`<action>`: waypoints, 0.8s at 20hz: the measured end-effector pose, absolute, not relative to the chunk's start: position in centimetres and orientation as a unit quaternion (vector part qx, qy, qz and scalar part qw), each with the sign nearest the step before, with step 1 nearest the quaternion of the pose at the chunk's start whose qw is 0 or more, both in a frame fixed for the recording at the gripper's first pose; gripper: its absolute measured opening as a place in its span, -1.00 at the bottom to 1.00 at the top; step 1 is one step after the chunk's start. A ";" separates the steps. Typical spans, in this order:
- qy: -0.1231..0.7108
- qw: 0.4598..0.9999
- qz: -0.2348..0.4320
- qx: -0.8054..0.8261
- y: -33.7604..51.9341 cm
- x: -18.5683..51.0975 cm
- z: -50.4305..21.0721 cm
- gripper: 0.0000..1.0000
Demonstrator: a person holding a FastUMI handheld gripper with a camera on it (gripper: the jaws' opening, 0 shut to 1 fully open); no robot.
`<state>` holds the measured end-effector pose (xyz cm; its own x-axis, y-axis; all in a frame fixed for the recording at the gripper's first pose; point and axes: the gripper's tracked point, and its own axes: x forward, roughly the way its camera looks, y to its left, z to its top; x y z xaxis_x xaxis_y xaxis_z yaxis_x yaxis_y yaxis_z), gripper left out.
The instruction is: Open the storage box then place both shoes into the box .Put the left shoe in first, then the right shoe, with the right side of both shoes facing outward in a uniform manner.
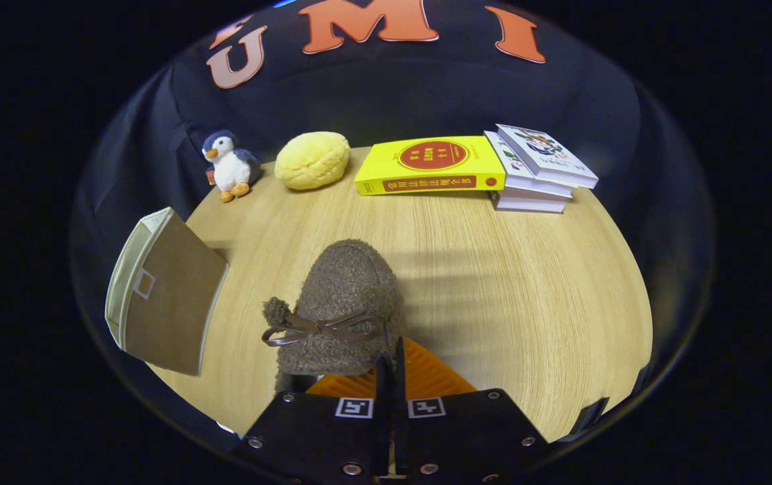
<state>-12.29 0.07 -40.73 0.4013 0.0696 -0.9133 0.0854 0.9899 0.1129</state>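
A fuzzy brown shoe (342, 303) with a thin brown bow is seen directly ahead of the gripper (391, 367), its toe pointing away across the table and its heel end at the fingers. The 2 fingers are drawn almost together with only a narrow slit between them, and they appear to be pinched on the rear edge of the shoe's collar, though the exact contact is hidden by the shoe's pile, so a firm grasp is judged rather than seen. The storage box (160, 296) lies well apart to the left of the shoe, with its brown panel and small window turned up; whether it has been opened cannot be told from this angle. For the step in hand, the shoe is best kept level and carried leftward without being dragged, the pinch being kept deep enough on the collar that the soft upper is not allowed to fold or slip. Before release, the shoe's right side should be turned toward the outside of the box. Which shoe of the pair this is cannot be told. The table (527, 289) is of pale wood grain, with a toy penguin (230, 165), a yellow bun (312, 159), a yellow book (430, 165) and a stack of 3 white books (537, 172) lined along its far edge against the black cloth wall.
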 end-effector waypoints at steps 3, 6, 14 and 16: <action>0.541 0.838 0.005 0.068 2.7 -11.0 -38.3 -0.91; 0.533 0.844 0.013 0.056 5.4 -9.7 -36.1 -0.91; 0.515 0.852 0.073 0.064 16.0 -5.9 -30.5 -0.92; 0.513 0.852 0.087 0.061 18.8 -5.1 -29.7 -0.92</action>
<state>-5.14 18.83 -29.67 0.4587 0.2113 -0.8631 -0.0851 0.9773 0.1940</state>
